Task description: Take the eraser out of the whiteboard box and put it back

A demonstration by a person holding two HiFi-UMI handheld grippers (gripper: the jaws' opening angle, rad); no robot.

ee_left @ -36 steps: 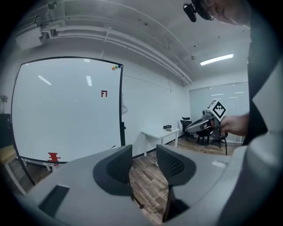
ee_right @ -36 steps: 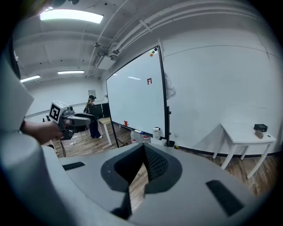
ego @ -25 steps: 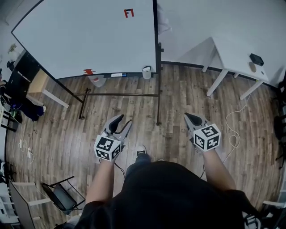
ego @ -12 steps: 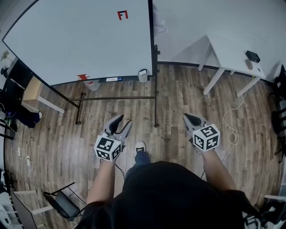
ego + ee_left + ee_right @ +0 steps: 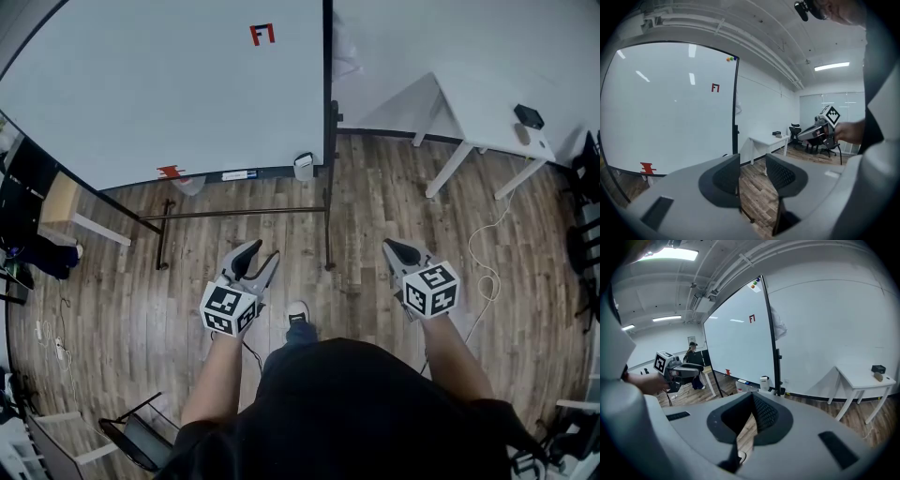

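A big whiteboard (image 5: 169, 84) on a black stand fills the upper left of the head view. A small white box (image 5: 304, 166) hangs at its lower right corner and also shows in the right gripper view as the box (image 5: 764, 383). I cannot make out the eraser. My left gripper (image 5: 262, 251) hovers over the wood floor well short of the board, jaws open and empty, as the left gripper (image 5: 752, 161) shows in its own view. My right gripper (image 5: 394, 247) is level with it to the right, shut on nothing, as is the right gripper (image 5: 752, 397) in its own view.
The board's stand bar (image 5: 244, 213) and post foot (image 5: 329, 265) lie between me and the board. A red mark (image 5: 170, 172) sits near the board's lower edge. A white table (image 5: 487, 112) stands at the right, with a cable (image 5: 487, 272) on the floor. A folding chair (image 5: 131, 436) stands lower left.
Both grippers keep nearly the same pose. The head view has shifted a little, so the whiteboard and floor sit slightly differently in the frame.
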